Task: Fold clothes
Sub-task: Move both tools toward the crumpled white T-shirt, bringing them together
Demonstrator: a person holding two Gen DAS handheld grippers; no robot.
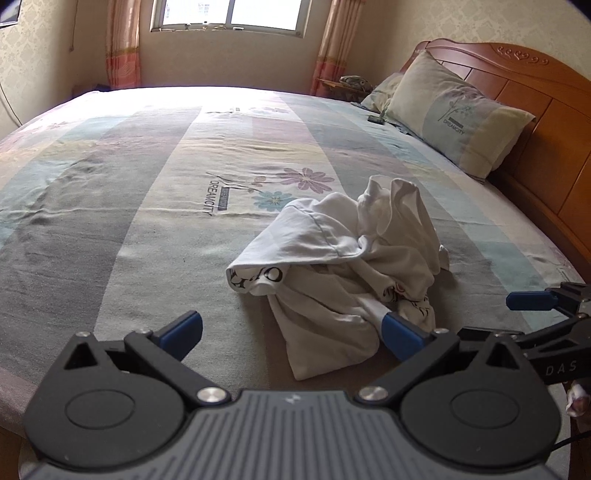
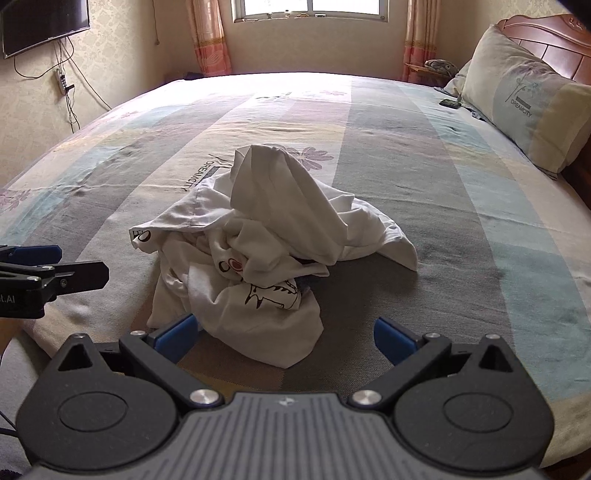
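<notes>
A crumpled white garment (image 1: 343, 266) with black and red printed marks lies in a heap on the bed (image 1: 129, 206). My left gripper (image 1: 291, 332) is open just short of the heap's near end, its right blue pad (image 1: 400, 334) against the cloth, nothing held. In the right wrist view the same white garment (image 2: 266, 254) sits straight ahead. My right gripper (image 2: 286, 338) is open around the heap's near tip, empty. The right gripper (image 1: 539, 301) shows at the right edge of the left view; the left gripper (image 2: 33, 266) at the left edge of the right view.
The patterned bedspread (image 2: 424, 173) spreads wide around the heap. Pillows (image 1: 458, 114) lean on the wooden headboard (image 1: 535, 96) at the right, with a small dark object (image 1: 376, 119) beside them. A window (image 1: 229, 14), curtains and a wall television (image 2: 40, 22) lie beyond.
</notes>
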